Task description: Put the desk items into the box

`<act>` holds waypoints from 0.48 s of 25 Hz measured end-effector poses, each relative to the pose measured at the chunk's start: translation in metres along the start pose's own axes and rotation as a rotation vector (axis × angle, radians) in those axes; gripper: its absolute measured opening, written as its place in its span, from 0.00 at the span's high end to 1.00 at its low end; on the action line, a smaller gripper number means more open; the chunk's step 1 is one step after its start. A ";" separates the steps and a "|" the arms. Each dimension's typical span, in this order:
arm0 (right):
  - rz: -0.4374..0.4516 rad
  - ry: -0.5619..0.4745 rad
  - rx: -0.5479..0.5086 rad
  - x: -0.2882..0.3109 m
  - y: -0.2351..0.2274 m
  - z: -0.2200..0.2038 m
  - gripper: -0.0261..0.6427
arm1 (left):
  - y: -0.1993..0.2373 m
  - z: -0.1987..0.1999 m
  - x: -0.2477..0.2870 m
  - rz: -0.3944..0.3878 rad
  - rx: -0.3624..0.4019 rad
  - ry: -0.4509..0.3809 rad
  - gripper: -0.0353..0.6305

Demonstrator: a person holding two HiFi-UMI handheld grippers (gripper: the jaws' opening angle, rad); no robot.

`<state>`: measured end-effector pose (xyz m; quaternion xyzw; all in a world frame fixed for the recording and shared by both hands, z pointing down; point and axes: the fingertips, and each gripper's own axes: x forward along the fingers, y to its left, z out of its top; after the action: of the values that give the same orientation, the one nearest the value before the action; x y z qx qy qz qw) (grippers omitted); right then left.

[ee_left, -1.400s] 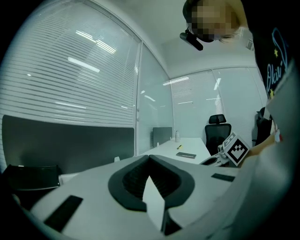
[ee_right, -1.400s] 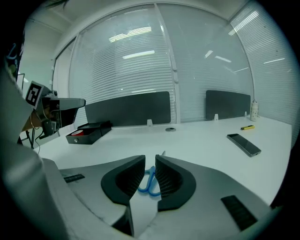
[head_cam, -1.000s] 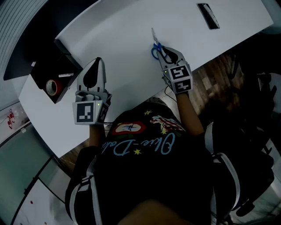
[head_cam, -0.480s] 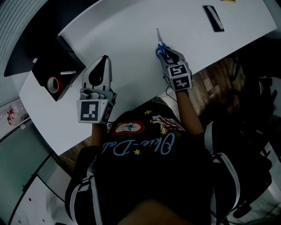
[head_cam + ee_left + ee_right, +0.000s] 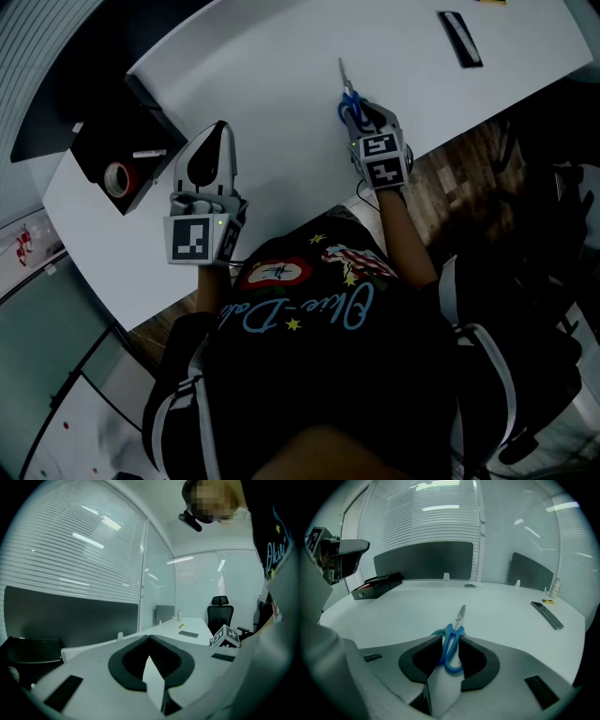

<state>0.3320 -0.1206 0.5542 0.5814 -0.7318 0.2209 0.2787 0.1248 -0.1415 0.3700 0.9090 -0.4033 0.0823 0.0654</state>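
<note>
Lower than a second ago, the right gripper (image 5: 450,641) is straddling the scissors (image 5: 456,623). Its jaws have just been opening, with the handles between them and blades pointing toward the desk's (image 5: 281,56) far edge. The left gripper (image 5: 218,131), jaws together, is hovering nearer the box (image 5: 98,141).

Blue-handled scissors (image 5: 349,101) are lying flat and closed on the desk (image 5: 262,75), blades pointing away from the person. The open black box (image 5: 89,155) is sitting well apart at the desk's left edge, holding a tape roll (image 5: 116,178) and a marker (image 5: 148,153).
</note>
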 end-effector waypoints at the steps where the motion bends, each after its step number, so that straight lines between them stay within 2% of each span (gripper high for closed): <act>1: 0.003 0.005 0.002 0.001 0.000 -0.001 0.84 | 0.001 0.000 -0.001 0.002 0.001 -0.001 0.95; 8: 0.052 0.095 0.010 0.005 -0.004 -0.004 0.85 | 0.009 -0.002 -0.007 0.025 -0.011 -0.008 0.95; 12: 0.052 0.094 0.018 0.005 -0.004 -0.004 0.85 | 0.015 -0.003 -0.011 0.044 -0.024 -0.011 0.95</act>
<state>0.3362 -0.1224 0.5602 0.5536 -0.7308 0.2616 0.3017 0.1065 -0.1430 0.3711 0.8994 -0.4247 0.0739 0.0724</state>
